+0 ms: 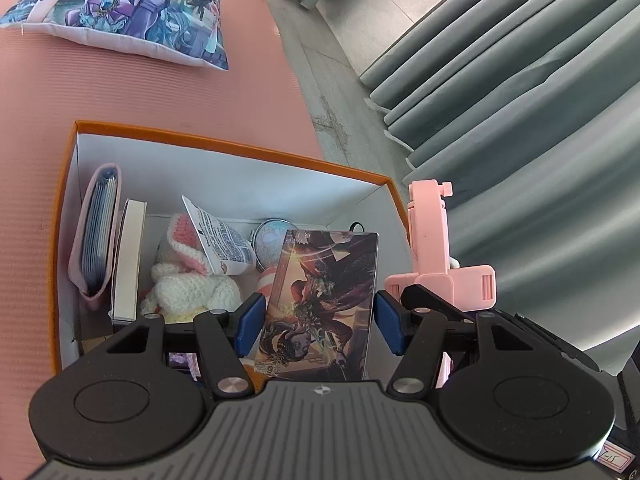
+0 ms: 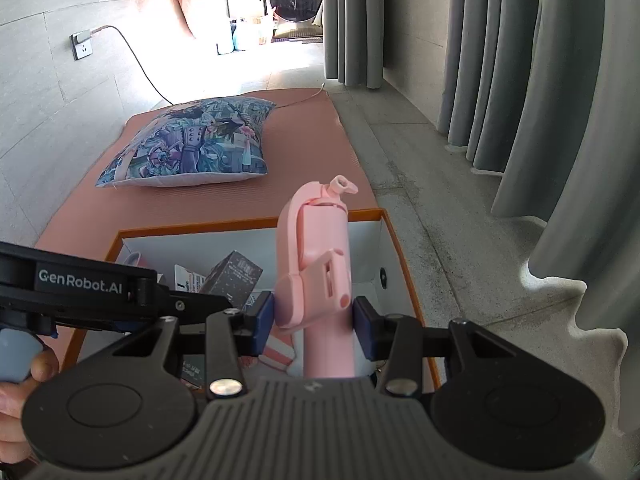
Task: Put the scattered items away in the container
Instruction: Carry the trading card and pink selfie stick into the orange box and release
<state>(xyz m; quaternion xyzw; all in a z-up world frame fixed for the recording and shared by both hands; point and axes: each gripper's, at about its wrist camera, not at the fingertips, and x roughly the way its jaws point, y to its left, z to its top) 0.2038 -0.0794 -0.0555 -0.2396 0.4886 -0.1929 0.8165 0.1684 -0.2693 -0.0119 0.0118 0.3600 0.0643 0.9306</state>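
Between my left gripper's (image 1: 318,318) blue pads sits a picture card box (image 1: 320,304), clamped by its two side edges, its long axis running away from me and tipped downward over the orange box (image 1: 224,146). My right gripper (image 2: 314,322) is clenched on a pink folding stand (image 2: 316,264); its long axis also points away from me, the hinged tip uppermost, and it hangs over the right part of the same container. Inside lie a pink card wallet (image 1: 96,236) and a white book (image 1: 128,260) standing against the left wall, a crocheted toy (image 1: 188,280) and a printed packet (image 1: 222,240). The container rests on a pink ribbed mat (image 1: 160,80) with a printed cushion (image 2: 192,148) further back. Grey floor tiles (image 2: 420,184) and grey curtains (image 2: 540,80) lie to the right, a wall socket (image 2: 82,46) at the left.
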